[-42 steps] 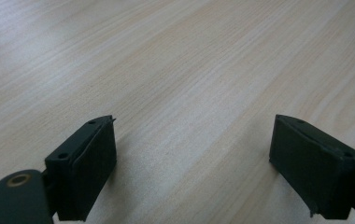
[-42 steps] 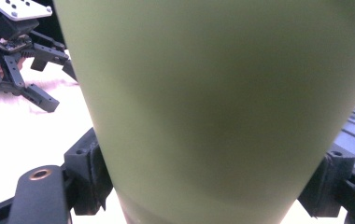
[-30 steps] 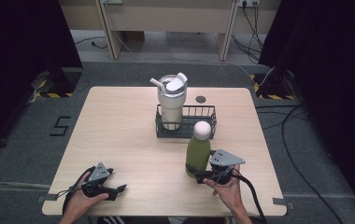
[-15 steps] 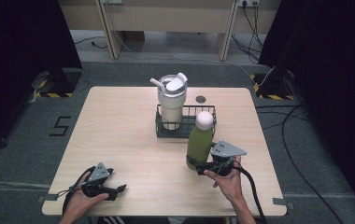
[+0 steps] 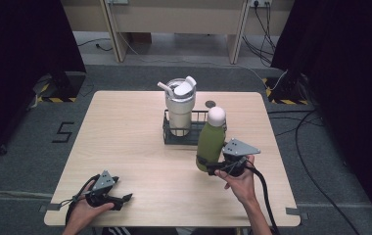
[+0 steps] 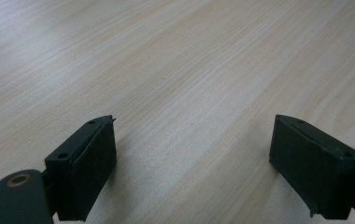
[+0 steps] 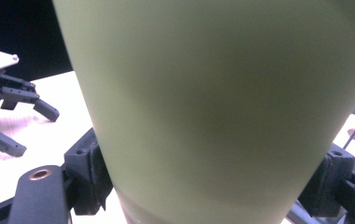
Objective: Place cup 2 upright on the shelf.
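Observation:
A green bottle (image 5: 211,142) with a pale round cap stands upright in my right gripper (image 5: 204,164), which is shut on its lower body; the bottle is lifted just off the table, right in front of the wire basket (image 5: 167,138). In the right gripper view the green bottle (image 7: 213,93) sits between both black jaws of the right gripper (image 7: 213,186), with pads pressed on either side. My left gripper (image 5: 125,198) rests on the table near the front left, its jaws wide open. The left gripper (image 6: 194,154) has only bare wood between its pads.
A white lidded tumbler (image 5: 180,105) with a straw stands in the left half of the black wire basket. A small dark disc (image 5: 210,104) lies on the table (image 5: 125,132) behind the basket. The left gripper (image 7: 17,109) appears far off in the right gripper view.
My right gripper has risen and moved slightly away from the front edge, carrying the green bottle closer to the basket. The left gripper has stayed put.

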{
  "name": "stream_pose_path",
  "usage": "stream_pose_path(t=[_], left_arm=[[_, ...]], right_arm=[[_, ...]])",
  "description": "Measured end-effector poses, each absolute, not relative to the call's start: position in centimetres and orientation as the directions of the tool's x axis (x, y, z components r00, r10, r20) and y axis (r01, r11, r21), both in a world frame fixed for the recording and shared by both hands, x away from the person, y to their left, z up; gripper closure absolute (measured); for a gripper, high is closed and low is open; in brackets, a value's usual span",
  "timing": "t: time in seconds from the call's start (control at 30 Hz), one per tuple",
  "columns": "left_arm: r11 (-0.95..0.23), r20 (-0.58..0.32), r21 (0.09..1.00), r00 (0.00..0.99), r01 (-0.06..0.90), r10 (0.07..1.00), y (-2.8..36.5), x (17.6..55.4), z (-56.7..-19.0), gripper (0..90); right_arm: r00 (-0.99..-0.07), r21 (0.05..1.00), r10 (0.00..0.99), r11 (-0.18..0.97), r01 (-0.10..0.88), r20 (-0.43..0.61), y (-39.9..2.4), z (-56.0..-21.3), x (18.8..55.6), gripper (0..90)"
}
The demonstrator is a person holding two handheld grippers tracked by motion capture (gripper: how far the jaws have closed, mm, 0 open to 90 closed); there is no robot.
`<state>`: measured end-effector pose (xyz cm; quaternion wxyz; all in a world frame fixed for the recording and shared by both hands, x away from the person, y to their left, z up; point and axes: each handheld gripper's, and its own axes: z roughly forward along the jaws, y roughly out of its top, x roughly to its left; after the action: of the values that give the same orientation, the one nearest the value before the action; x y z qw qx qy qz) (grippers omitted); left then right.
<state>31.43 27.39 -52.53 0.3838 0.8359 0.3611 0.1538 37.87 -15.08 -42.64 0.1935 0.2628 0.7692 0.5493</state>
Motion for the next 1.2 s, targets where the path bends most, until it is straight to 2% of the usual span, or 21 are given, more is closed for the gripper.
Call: stream_pose_path(t=[0.5,1.2], left_arm=[[-0.445,-0.019,0.753,0.691,0.486,0.722,27.4,31.4,-52.5,14.1],[-0.443,-0.021,0.753,0.691,0.486,0.722,27.4,31.4,-52.5,14.1]], right_arm=[[-0.775,0.948,0.632,0.255,0.191,-0.014,-15.3,-40.5,39.7,20.9],[-0.739,0.946,0.673,0.253,0.203,-0.021,-15.3,-37.3,44.2,20.9]])
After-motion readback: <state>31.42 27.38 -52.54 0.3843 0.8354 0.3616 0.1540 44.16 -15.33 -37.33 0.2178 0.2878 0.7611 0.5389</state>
